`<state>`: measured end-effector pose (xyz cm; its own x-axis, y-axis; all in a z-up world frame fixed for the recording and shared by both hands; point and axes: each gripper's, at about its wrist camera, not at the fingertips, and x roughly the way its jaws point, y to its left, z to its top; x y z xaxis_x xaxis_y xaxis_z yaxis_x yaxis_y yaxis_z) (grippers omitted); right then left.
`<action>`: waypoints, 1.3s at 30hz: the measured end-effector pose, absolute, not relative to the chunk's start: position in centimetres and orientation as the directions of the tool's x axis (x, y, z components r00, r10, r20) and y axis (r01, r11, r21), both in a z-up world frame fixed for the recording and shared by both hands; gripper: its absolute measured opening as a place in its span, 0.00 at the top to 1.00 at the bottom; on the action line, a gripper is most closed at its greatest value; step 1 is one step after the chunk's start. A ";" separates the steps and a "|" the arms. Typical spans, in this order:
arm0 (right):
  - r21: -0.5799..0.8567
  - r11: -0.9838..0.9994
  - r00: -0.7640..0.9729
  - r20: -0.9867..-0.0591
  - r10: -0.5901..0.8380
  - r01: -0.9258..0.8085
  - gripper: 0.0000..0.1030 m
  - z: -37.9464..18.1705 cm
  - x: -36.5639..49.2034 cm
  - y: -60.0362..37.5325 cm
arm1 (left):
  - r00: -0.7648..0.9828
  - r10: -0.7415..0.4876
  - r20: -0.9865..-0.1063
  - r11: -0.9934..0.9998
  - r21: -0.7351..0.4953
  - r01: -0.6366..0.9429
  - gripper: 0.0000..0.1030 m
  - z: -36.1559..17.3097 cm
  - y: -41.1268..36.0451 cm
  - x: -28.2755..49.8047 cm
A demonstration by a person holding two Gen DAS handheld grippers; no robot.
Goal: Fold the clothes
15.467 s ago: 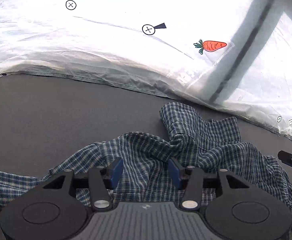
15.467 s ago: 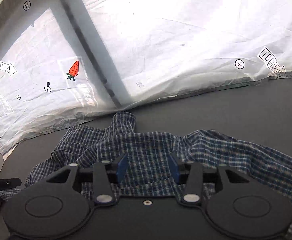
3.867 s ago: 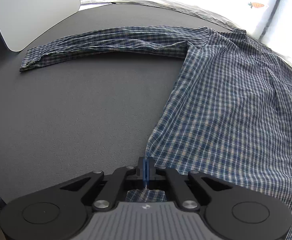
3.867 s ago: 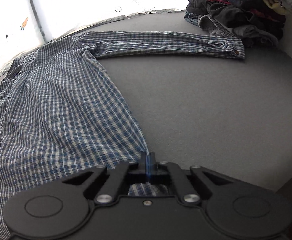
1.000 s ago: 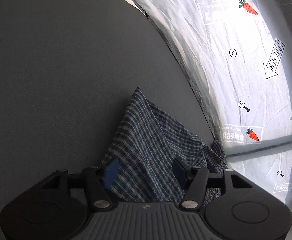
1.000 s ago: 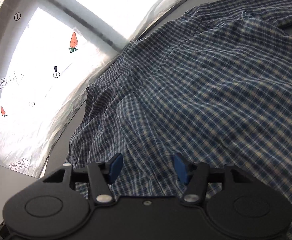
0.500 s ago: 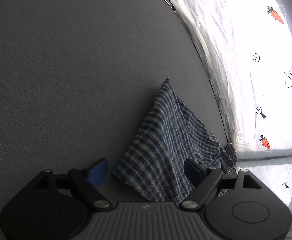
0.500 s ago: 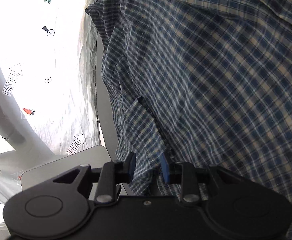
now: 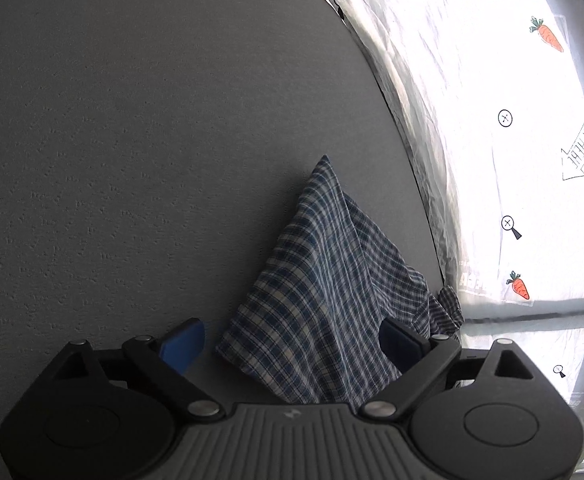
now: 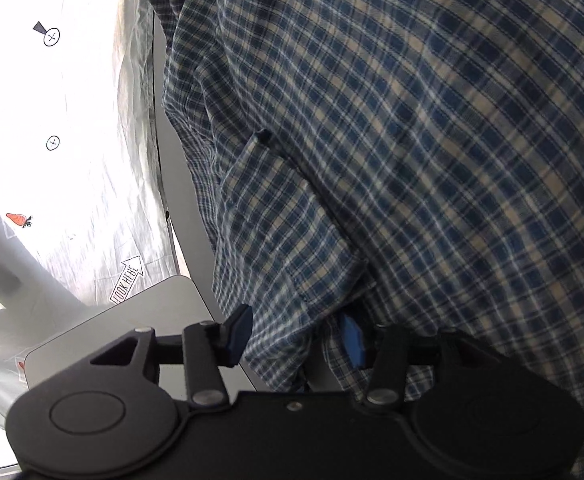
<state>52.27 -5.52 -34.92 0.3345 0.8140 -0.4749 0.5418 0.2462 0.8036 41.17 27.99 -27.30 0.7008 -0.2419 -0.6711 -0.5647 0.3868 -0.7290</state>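
On the grey table [image 9: 132,160], the shirt [image 9: 323,300] rises in a peak toward 12 o'clock between the spread pads of the left gripper [image 9: 292,344], while the right gripper [image 10: 297,338], also spread, straddles a fold of cloth, with white sheeting [image 10: 72,120] at 10 o'clock.

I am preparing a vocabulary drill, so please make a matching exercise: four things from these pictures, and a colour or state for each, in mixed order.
Things:
1. shirt
2. table
3. carrot
4. left gripper

Colour or state:
a. orange
b. open
c. grey
d. blue checked

Pairs: 1-d, 2-c, 3-a, 4-b.
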 end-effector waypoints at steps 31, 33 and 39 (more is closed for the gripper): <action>0.827 0.296 0.482 -0.529 0.698 0.479 0.61 -29.0 52.5 -7.1 | 0.719 -0.264 -0.643 0.402 -0.751 -0.524 0.00 -27.4 28.1 40.8; 0.828 0.294 0.478 -0.525 0.704 0.477 0.61 -28.7 52.8 -6.4 | 0.721 -0.265 -0.640 0.398 -0.754 -0.522 0.00 -27.4 28.2 40.7; 0.839 0.296 0.498 -0.517 0.697 0.457 0.72 -27.1 54.2 -5.4 | 0.725 -0.274 -0.632 0.397 -0.761 -0.513 0.00 -27.5 28.4 40.6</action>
